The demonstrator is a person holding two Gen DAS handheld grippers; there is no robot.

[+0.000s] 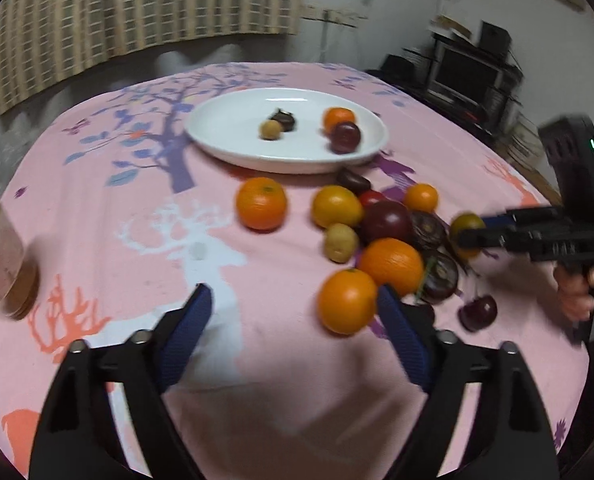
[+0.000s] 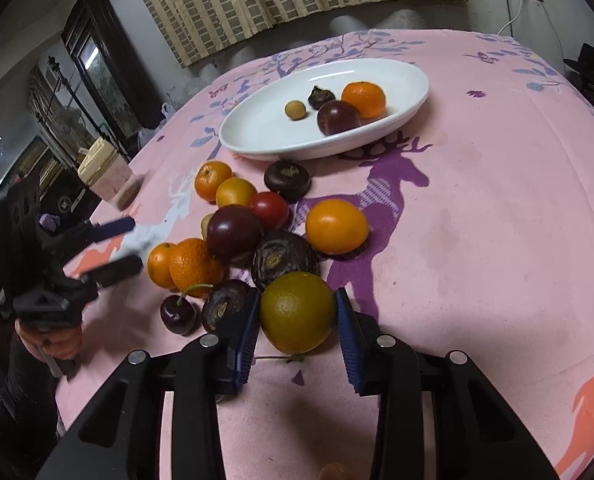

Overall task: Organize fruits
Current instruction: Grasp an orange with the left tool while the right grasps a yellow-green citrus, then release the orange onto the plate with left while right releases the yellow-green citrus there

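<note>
Right tongs [image 2: 297, 320] looked clamped on the greenish fruit [image 2: 297, 312]; left tongs [image 1: 293, 308] gaped, empty. Next: carry it ahead to the plate [image 2: 257, 140].

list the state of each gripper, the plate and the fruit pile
left gripper: open, nothing between its fingers
right gripper: shut on the greenish-yellow fruit
white plate: upright on the pink tablecloth, holding four fruits
fruit pile: loose on the cloth, not yet on the plate
cherry: lying on the cloth, stem attached
</note>
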